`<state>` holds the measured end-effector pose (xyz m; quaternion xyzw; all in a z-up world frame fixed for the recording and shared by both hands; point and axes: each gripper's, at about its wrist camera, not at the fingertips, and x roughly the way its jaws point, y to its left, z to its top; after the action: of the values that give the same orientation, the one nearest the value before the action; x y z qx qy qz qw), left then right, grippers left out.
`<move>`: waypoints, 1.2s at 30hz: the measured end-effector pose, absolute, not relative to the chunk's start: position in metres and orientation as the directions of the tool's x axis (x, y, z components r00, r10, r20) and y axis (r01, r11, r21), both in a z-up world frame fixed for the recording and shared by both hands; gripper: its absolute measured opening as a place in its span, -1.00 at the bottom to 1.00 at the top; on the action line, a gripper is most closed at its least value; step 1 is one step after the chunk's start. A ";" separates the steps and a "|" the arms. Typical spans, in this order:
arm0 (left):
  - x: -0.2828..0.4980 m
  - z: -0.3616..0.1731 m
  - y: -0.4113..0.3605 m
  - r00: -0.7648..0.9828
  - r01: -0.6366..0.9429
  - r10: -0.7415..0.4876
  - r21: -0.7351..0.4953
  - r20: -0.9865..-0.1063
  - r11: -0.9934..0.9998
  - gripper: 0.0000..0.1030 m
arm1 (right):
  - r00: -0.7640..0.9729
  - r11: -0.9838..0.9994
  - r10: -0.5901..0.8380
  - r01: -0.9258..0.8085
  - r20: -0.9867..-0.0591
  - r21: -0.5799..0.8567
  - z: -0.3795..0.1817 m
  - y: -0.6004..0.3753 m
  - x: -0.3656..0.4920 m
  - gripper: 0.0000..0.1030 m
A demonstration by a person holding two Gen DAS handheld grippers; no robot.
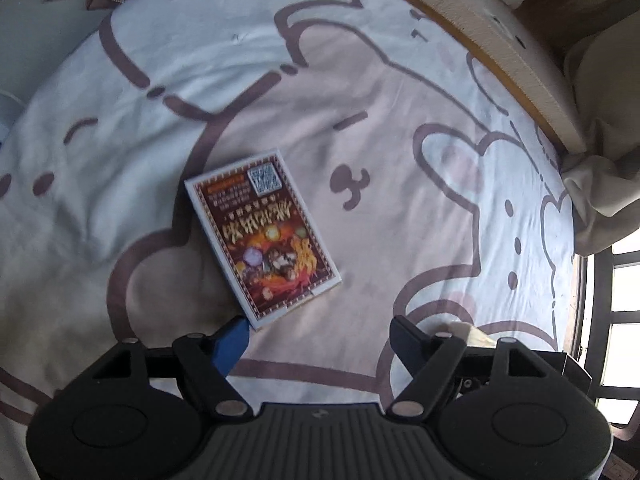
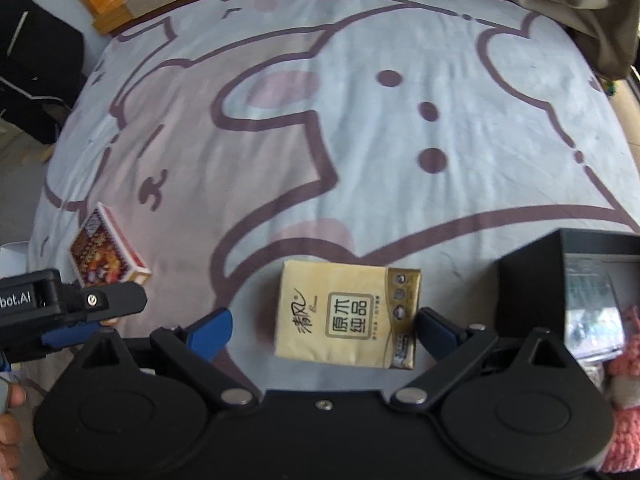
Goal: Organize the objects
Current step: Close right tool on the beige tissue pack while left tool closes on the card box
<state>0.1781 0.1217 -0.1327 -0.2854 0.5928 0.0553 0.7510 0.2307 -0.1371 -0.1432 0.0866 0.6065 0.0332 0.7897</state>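
**Inspector:** Report the left gripper (image 1: 320, 334).

**Assistant:** It points down at the bedsheet (image 1: 360, 100), white with brown cartoon outlines. Its jaws stand apart with nothing between them. The blue left finger (image 1: 232, 344) sits at the near corner of the card box (image 1: 262, 234); whether it touches that corner cannot be told. The box lies flat on the sheet, printed face up, clear of the right finger.

**Inspector:** And the right gripper (image 2: 324, 332)?

**Assistant:** Also aimed down, jaws spread wide. A yellow tissue pack (image 2: 348, 314) lies flat on the sheet between the fingers. The right finger (image 2: 434, 330) is just beside the pack's right edge; the left finger (image 2: 210, 332) is well apart from it. The pads do not press on it.

**Inspector:** Surroundings?

**Assistant:** In the right wrist view, a black box (image 2: 532, 288) stands at the right, open, with a clear packet and something pink and knitted inside or beside it; which, I cannot tell. The card box shows at the left in that view, with the left gripper in front of it. A wooden bed frame (image 1: 500, 52) runs along the far edge of the sheet, and a beige cloth (image 1: 600, 184) is bunched at the corner.
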 end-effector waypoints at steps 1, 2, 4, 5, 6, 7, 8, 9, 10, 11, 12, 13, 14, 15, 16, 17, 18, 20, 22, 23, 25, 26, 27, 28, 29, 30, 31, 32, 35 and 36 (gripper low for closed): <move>0.179 -0.130 0.123 0.297 -0.419 -0.255 -0.366 -0.920 0.831 0.52 | 0.264 0.981 0.168 0.047 -0.950 0.186 -0.143 -0.134 0.231 0.92; 0.177 -0.125 0.123 0.306 -0.414 -0.248 -0.363 -0.919 0.835 0.52 | 0.267 0.980 0.178 0.041 -0.947 0.196 -0.143 -0.133 0.231 0.92; 0.177 -0.115 0.126 0.334 -0.387 -0.201 -0.329 -0.921 0.861 0.59 | 0.269 0.978 0.189 0.041 -0.945 0.207 -0.142 -0.129 0.233 0.91; 0.179 -0.110 0.126 0.350 -0.370 -0.164 -0.297 -0.922 0.880 0.68 | 0.269 0.977 0.188 0.046 -0.944 0.208 -0.143 -0.128 0.234 0.91; 0.180 -0.105 0.125 0.366 -0.352 -0.125 -0.261 -0.922 0.899 0.76 | 0.269 0.977 0.186 0.054 -0.945 0.208 -0.143 -0.128 0.234 0.91; 0.181 -0.103 0.127 0.377 -0.338 -0.095 -0.232 -0.921 0.912 0.79 | 0.269 0.976 0.185 0.061 -0.945 0.208 -0.144 -0.127 0.235 0.91; 0.183 -0.101 0.128 0.383 -0.328 -0.074 -0.211 -0.921 0.921 0.82 | 0.267 0.976 0.183 0.067 -0.946 0.208 -0.145 -0.127 0.235 0.90; 0.184 -0.101 0.129 0.387 -0.321 -0.057 -0.192 -0.920 0.927 0.83 | 0.263 0.975 0.181 0.076 -0.948 0.208 -0.146 -0.128 0.235 0.89; 0.185 -0.101 0.133 0.390 -0.317 -0.050 -0.185 -0.919 0.930 0.84 | 0.257 0.975 0.179 0.086 -0.950 0.207 -0.147 -0.129 0.237 0.85; 0.186 -0.102 0.135 0.392 -0.316 -0.048 -0.183 -0.919 0.931 0.86 | 0.245 0.973 0.177 0.099 -0.953 0.207 -0.149 -0.130 0.237 0.83; 0.187 -0.104 0.137 0.396 -0.317 -0.048 -0.185 -0.917 0.930 0.88 | 0.228 0.972 0.176 0.113 -0.958 0.206 -0.152 -0.131 0.238 0.81; 0.190 -0.108 0.138 0.401 -0.317 -0.050 -0.190 -0.915 0.929 0.90 | 0.217 0.970 0.176 0.125 -0.960 0.206 -0.154 -0.133 0.239 0.79; 0.191 -0.110 0.140 0.409 -0.317 -0.053 -0.196 -0.911 0.928 0.92 | 0.215 0.969 0.176 0.131 -0.961 0.207 -0.154 -0.135 0.238 0.79; 0.194 -0.113 0.141 0.414 -0.316 -0.054 -0.199 -0.909 0.928 0.93 | 0.214 0.969 0.177 0.133 -0.961 0.208 -0.154 -0.136 0.238 0.78; 0.195 -0.116 0.142 0.420 -0.316 -0.052 -0.200 -0.906 0.927 0.94 | 0.213 0.968 0.180 0.134 -0.960 0.211 -0.153 -0.137 0.238 0.76; 0.197 -0.118 0.143 0.425 -0.315 -0.051 -0.200 -0.904 0.928 0.94 | 0.211 0.967 0.185 0.135 -0.960 0.217 -0.153 -0.139 0.238 0.76; 0.198 -0.121 0.144 0.428 -0.312 -0.053 -0.203 -0.902 0.928 0.95 | 0.211 0.965 0.193 0.136 -0.958 0.224 -0.153 -0.140 0.238 0.75; 0.200 -0.127 0.146 0.427 -0.314 -0.063 -0.213 -0.902 0.925 0.96 | 0.213 0.961 0.211 0.135 -0.954 0.243 -0.153 -0.143 0.237 0.74; 0.203 -0.134 0.148 0.419 -0.326 -0.070 -0.223 -0.905 0.919 0.96 | 0.213 0.958 0.222 0.134 -0.951 0.254 -0.152 -0.146 0.237 0.68; 0.204 -0.136 0.150 0.418 -0.337 -0.074 -0.231 -0.905 0.913 0.96 | 0.212 0.956 0.228 0.134 -0.950 0.259 -0.151 -0.147 0.236 0.68; 0.205 -0.137 0.154 0.430 -0.354 -0.097 -0.267 -0.897 0.896 0.96 | 0.209 0.952 0.239 0.139 -0.948 0.271 -0.151 -0.150 0.235 0.66; 0.206 -0.138 0.156 0.439 -0.363 -0.111 -0.289 -0.891 0.886 0.97 | 0.207 0.951 0.245 0.142 -0.947 0.276 -0.151 -0.151 0.235 0.66; 0.206 -0.139 0.157 0.443 -0.370 -0.124 -0.307 -0.888 0.877 0.97 | 0.206 0.948 0.251 0.145 -0.946 0.283 -0.151 -0.153 0.234 0.66; 0.206 -0.141 0.158 0.444 -0.376 -0.140 -0.326 -0.885 0.867 0.98 | 0.205 0.947 0.252 0.148 -0.946 0.284 -0.150 -0.154 0.234 0.66; 0.206 -0.142 0.158 0.442 -0.380 -0.146 -0.332 -0.885 0.864 0.99 | 0.205 0.947 0.251 0.150 -0.946 0.283 -0.150 -0.154 0.233 0.66; 0.206 -0.143 0.156 0.438 -0.381 -0.150 -0.334 -0.887 0.862 0.99 | 0.206 0.946 0.253 0.150 -0.945 0.286 -0.150 -0.155 0.233 0.66; 0.206 -0.144 0.156 0.434 -0.384 -0.157 -0.340 -0.887 0.859 0.99 | 0.210 0.943 0.260 0.153 -0.942 0.295 -0.150 -0.157 0.232 0.66; 0.205 -0.144 0.156 0.432 -0.390 -0.171 -0.354 -0.886 0.850 0.99 | 0.215 0.939 0.269 0.161 -0.939 0.305 -0.149 -0.160 0.231 0.66; 0.201 -0.146 0.161 0.432 -0.412 -0.251 -0.436 -0.867 0.800 0.99 | 0.229 0.928 0.276 0.189 -0.933 0.321 -0.146 -0.169 0.227 0.65; 0.200 -0.146 0.162 0.426 -0.410 -0.277 -0.457 -0.861 0.789 0.99 | 0.235 0.926 0.276 0.195 -0.932 0.324 -0.145 -0.170 0.227 0.64</move>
<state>0.1999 0.1618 -0.1463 -0.3217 0.5340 0.0428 0.7807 0.2273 -0.1702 -0.1455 0.1906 0.6180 0.0267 0.7622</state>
